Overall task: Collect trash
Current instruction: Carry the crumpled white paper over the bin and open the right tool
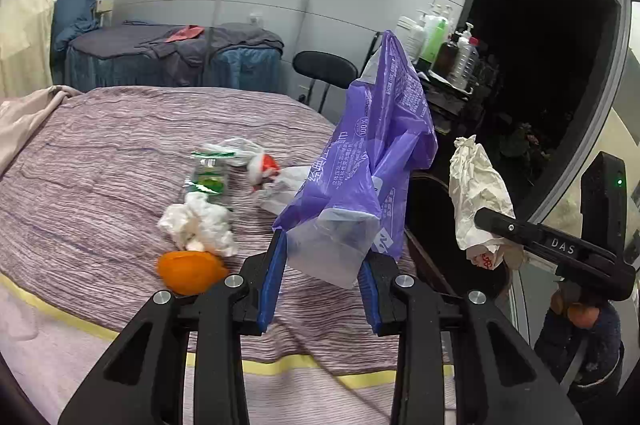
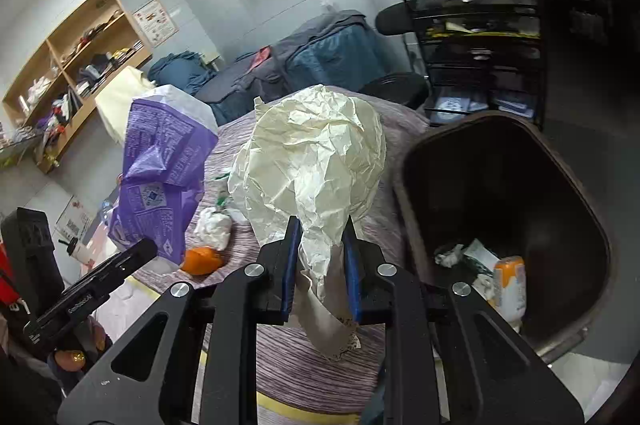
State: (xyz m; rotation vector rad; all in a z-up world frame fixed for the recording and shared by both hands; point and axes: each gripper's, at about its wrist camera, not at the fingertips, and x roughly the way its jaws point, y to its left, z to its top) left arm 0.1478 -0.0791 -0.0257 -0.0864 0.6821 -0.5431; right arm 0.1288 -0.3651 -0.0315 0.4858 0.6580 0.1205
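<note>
The big bed (image 1: 120, 153) with its purple striped cover lies under and ahead of both grippers. The dark brown trash bin (image 2: 424, 161) stands just to the right of the right gripper (image 2: 320, 261), close by the bed's edge, and some trash lies at its bottom, with an orange and white packet (image 2: 508, 281) among it. The purple plastic bag (image 1: 380, 145) sticks up tall from the left gripper (image 1: 324, 277), whose two blue fingers (image 1: 272, 281) squeeze the bag's pale bottom end. The right gripper is clamped on a crumpled cream paper bag (image 2: 316, 165), pinched at its thin neck, and the puffy part stands up in front of it, just left of the bin's rim. In the left wrist view this same paper bag (image 1: 476, 193) hangs off to the right of the left gripper, over the dark bin. Ahead and to the left of the left gripper, more trash lies on the bed: a white and red plastic bag (image 1: 256, 161) farthest off, then a clear green wrapper (image 1: 208, 181), then a white tissue wad (image 1: 200, 225) touching the orange peel (image 1: 188, 271), which is nearest to the gripper's left finger.
</note>
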